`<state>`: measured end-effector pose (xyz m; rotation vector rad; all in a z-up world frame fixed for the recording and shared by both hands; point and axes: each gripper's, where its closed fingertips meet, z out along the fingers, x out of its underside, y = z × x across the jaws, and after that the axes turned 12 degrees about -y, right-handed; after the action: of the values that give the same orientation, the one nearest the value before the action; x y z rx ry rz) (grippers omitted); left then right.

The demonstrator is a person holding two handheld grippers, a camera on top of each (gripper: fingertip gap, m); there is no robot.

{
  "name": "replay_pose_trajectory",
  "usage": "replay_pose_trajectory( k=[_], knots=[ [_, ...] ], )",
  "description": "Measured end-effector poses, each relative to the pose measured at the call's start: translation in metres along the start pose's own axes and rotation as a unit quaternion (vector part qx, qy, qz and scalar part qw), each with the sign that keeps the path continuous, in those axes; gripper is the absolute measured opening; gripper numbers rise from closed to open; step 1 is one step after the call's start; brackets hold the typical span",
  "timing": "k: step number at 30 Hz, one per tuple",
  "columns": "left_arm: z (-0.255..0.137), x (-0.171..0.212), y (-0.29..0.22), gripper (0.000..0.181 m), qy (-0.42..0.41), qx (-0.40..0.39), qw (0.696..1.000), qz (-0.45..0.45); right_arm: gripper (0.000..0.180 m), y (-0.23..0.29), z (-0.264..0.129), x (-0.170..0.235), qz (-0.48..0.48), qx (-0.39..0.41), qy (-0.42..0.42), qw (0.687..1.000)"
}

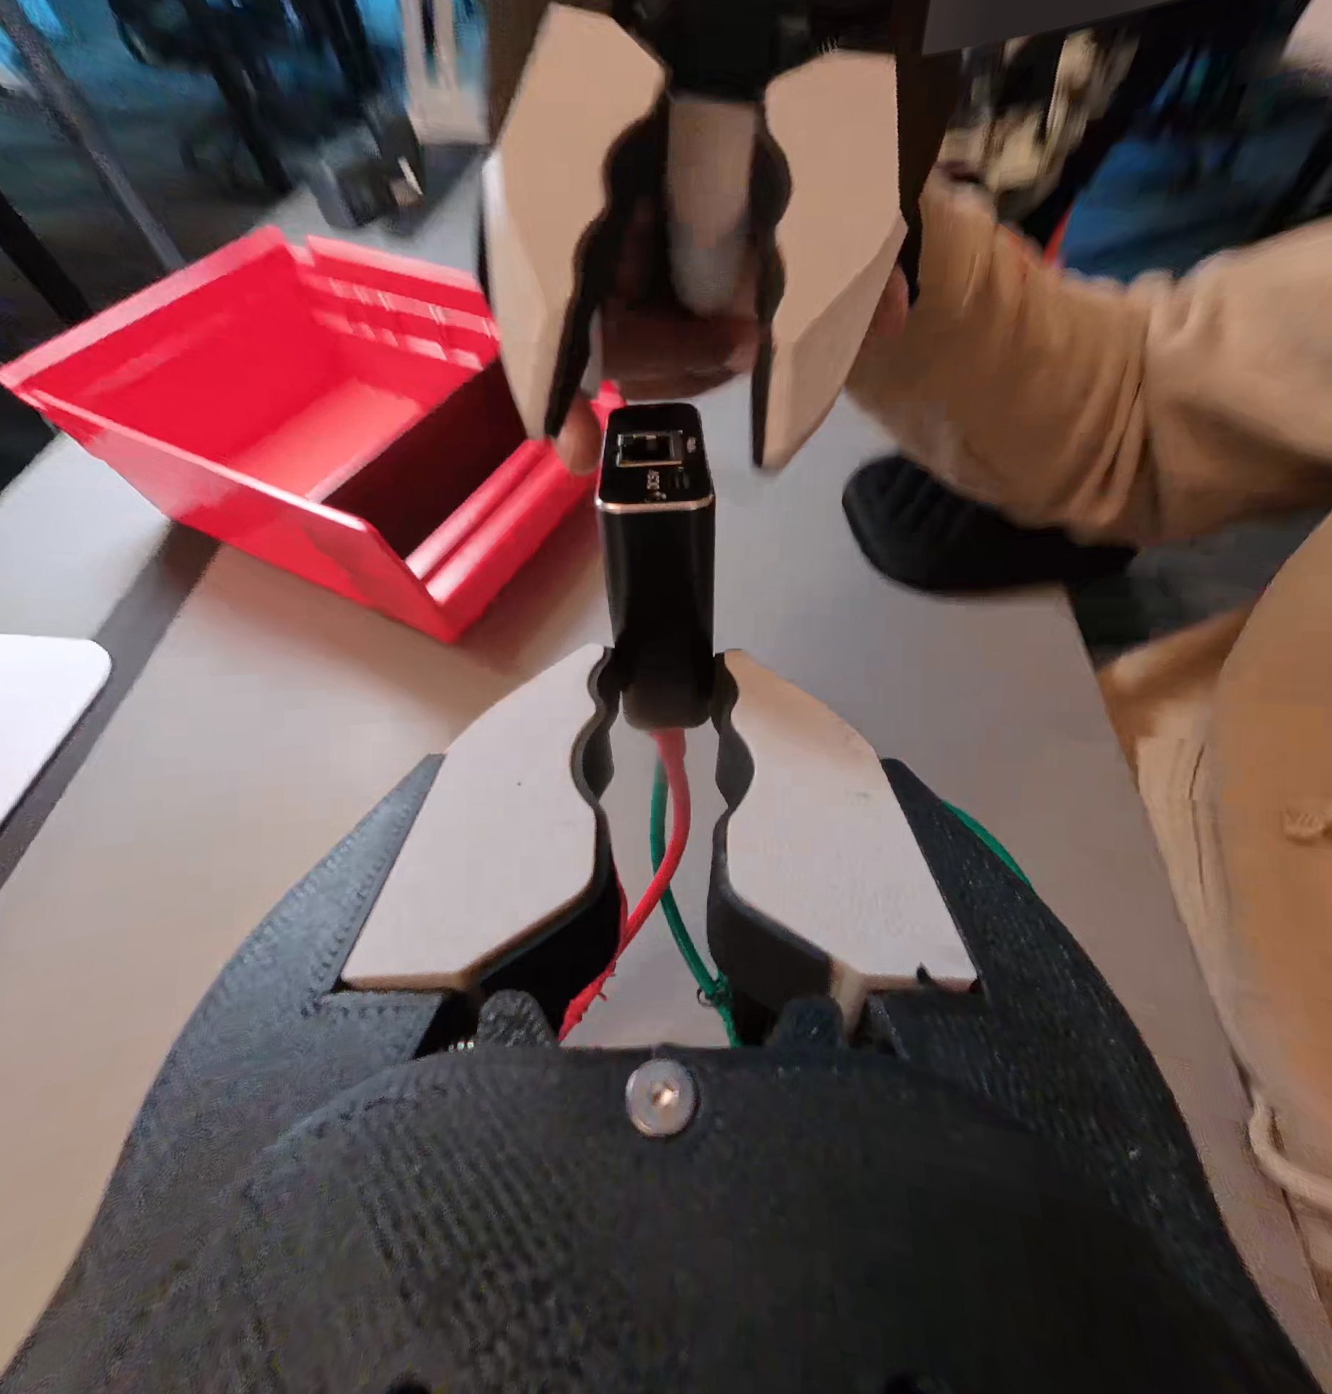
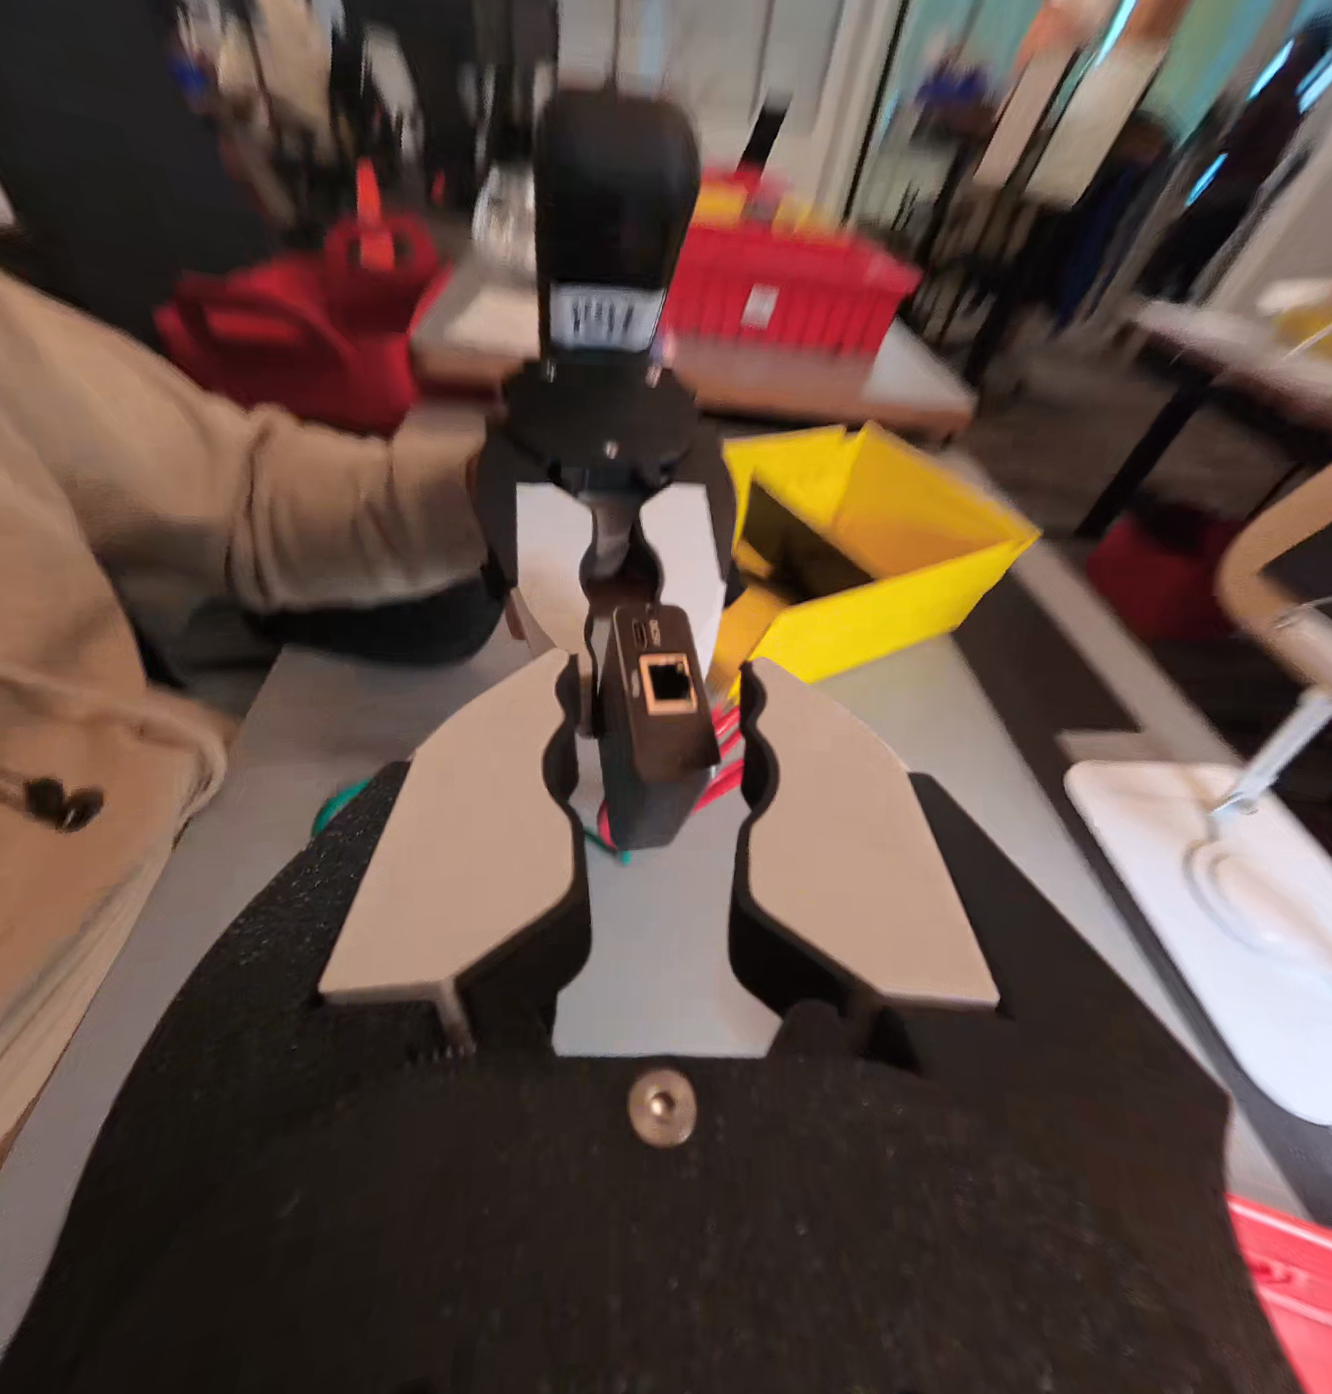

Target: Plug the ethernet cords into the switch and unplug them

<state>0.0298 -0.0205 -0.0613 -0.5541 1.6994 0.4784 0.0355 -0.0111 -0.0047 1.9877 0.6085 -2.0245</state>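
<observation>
My left gripper [image 1: 666,671] is shut on the near end of a small black switch [image 1: 655,573] and holds it above the grey table [image 1: 195,830]. A red cord [image 1: 674,822] and a green cord [image 1: 666,905] run out of that end, back between my fingers. The far end has an open ethernet port [image 1: 651,449] with nothing in it. My right gripper [image 1: 655,445] faces it, open, its fingertips on either side of that end. In the right wrist view the switch [image 2: 659,724] sits between the open right gripper [image 2: 659,679] fingers, port towards the camera, with the left gripper [image 2: 617,603] behind.
A red bin [image 1: 270,422] stands on the table at the left. A yellow bin [image 2: 874,566] stands behind the switch in the right wrist view. A white tray [image 2: 1213,943] lies at the table's right. A person's beige sleeve [image 1: 1062,392] is close by. Spacing between my two grippers at the tips: around 6 cm.
</observation>
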Motion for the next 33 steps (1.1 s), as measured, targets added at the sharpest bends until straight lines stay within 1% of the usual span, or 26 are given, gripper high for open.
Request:
replay_pose_trajectory(
  k=[2, 4, 7, 10, 11, 12, 14, 18, 20, 22, 24, 25, 27, 28, 29, 30, 31, 33],
  knots=[
    [-0.010, -0.029, 0.009, 0.024, -0.097, -0.012, 0.995, -0.017, 0.046, -0.010, -0.012, -0.021, 0.003, 0.024, -0.065, 0.998],
    [-0.024, -0.058, 0.012, 0.023, -0.197, -0.013, 0.980, -0.036, 0.050, -0.017, -0.016, -0.026, 0.020, 0.033, -0.090, 0.995],
    [-0.041, -0.089, 0.003, 0.023, -0.302, 0.009, 0.952, -0.037, 0.051, -0.013, -0.003, -0.031, 0.036, 0.024, -0.130, 0.991],
    [-0.040, -0.097, -0.009, 0.023, -0.337, 0.021, 0.941, -0.017, 0.048, 0.010, 0.018, -0.035, 0.024, -0.013, -0.140, 0.990],
    [-0.037, -0.096, -0.013, 0.024, -0.341, 0.025, 0.940, -0.007, 0.040, 0.014, 0.022, -0.035, 0.008, -0.012, -0.133, 0.991],
    [-0.035, -0.094, -0.015, 0.023, -0.344, 0.032, 0.938, -0.002, 0.027, 0.016, 0.024, -0.036, -0.014, -0.005, -0.130, 0.991],
    [-0.032, -0.089, -0.016, 0.023, -0.350, 0.044, 0.936, -0.010, 0.025, 0.017, 0.023, -0.033, -0.025, 0.001, -0.106, 0.994],
    [-0.025, -0.071, -0.005, 0.024, -0.283, 0.037, 0.958, -0.022, 0.024, 0.009, 0.013, -0.018, -0.050, 0.017, -0.026, 0.998],
    [-0.029, -0.066, 0.000, 0.034, -0.244, 0.020, 0.970, 0.001, 0.024, 0.005, 0.000, -0.012, -0.070, 0.026, 0.027, 0.997],
    [-0.031, -0.060, 0.004, 0.041, -0.184, -0.006, 0.982, 0.046, 0.023, -0.001, -0.016, -0.001, -0.130, 0.051, 0.104, 0.985],
    [-0.029, -0.051, 0.006, 0.045, -0.119, -0.042, 0.986, 0.111, 0.023, 0.002, -0.024, 0.015, -0.168, 0.052, 0.181, 0.968],
    [-0.026, -0.046, 0.005, 0.047, -0.089, -0.053, 0.985, 0.139, 0.023, 0.004, -0.024, 0.024, -0.181, 0.048, 0.215, 0.958],
    [-0.013, -0.030, -0.003, 0.050, -0.032, -0.048, 0.984, 0.170, 0.023, 0.011, -0.017, 0.046, -0.202, 0.031, 0.278, 0.939],
    [-0.006, -0.018, -0.007, 0.051, -0.001, -0.038, 0.984, 0.176, 0.023, 0.016, -0.012, 0.056, -0.205, 0.013, 0.295, 0.933],
    [0.000, -0.006, -0.007, 0.048, 0.030, -0.035, 0.981, 0.186, 0.024, 0.020, -0.006, 0.063, -0.204, -0.002, 0.300, 0.932],
    [0.003, 0.004, -0.006, 0.036, 0.053, -0.036, 0.977, 0.202, 0.023, 0.021, -0.001, 0.066, -0.202, -0.007, 0.298, 0.933],
    [0.005, 0.011, -0.005, 0.029, 0.063, -0.034, 0.975, 0.210, 0.024, 0.017, -0.001, 0.071, -0.206, -0.003, 0.305, 0.930],
    [0.005, 0.011, 0.004, 0.027, 0.048, -0.046, 0.981, 0.181, 0.025, 0.005, 0.000, 0.069, -0.205, 0.024, 0.287, 0.935]
  ],
)
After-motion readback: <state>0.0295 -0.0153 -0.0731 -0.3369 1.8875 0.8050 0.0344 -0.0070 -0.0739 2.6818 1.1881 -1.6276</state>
